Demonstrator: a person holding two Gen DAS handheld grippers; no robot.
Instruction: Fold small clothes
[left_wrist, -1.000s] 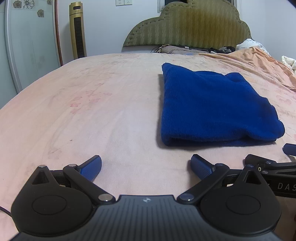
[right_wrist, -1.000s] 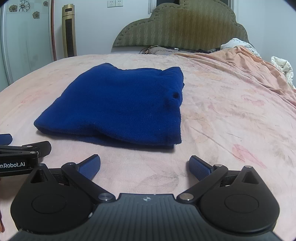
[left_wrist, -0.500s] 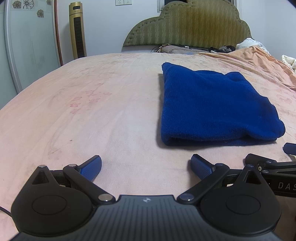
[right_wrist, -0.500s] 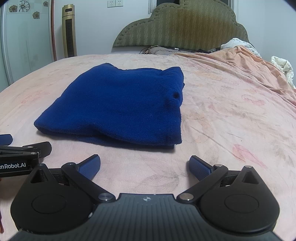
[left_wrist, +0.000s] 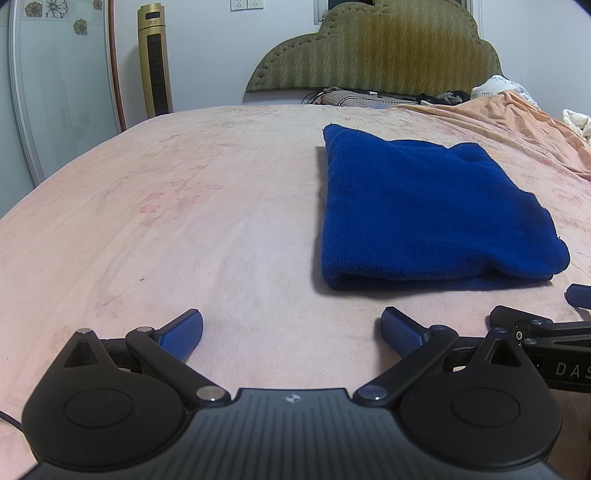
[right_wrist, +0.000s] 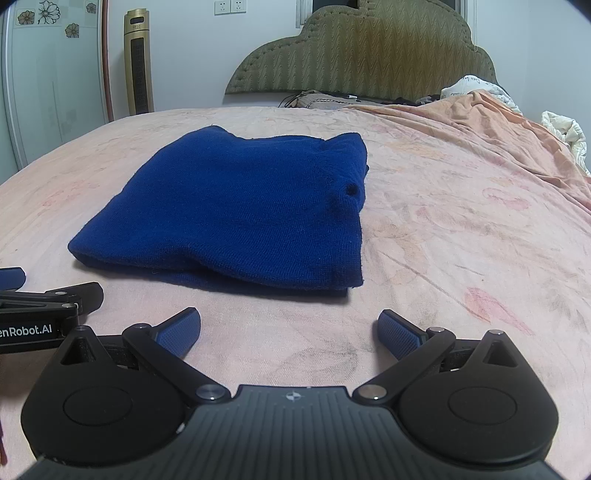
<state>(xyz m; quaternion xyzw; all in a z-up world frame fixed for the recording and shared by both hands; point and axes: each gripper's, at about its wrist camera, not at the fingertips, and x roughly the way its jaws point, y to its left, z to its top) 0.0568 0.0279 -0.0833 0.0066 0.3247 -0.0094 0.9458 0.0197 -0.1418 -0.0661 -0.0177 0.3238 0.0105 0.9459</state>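
Left gripper (left_wrist: 291, 328): jaws spread wide, holding nothing; low over the pink bedsheet (left_wrist: 184, 229); blue garment (left_wrist: 424, 214) at its 1 o'clock
Right gripper (right_wrist: 290, 326): equally wide apart, empty; garment (right_wrist: 251, 210) at 11 o'clock
Progress: garment lies in a layered rectangle, apparently folded; little seems left beyond tidying its edges
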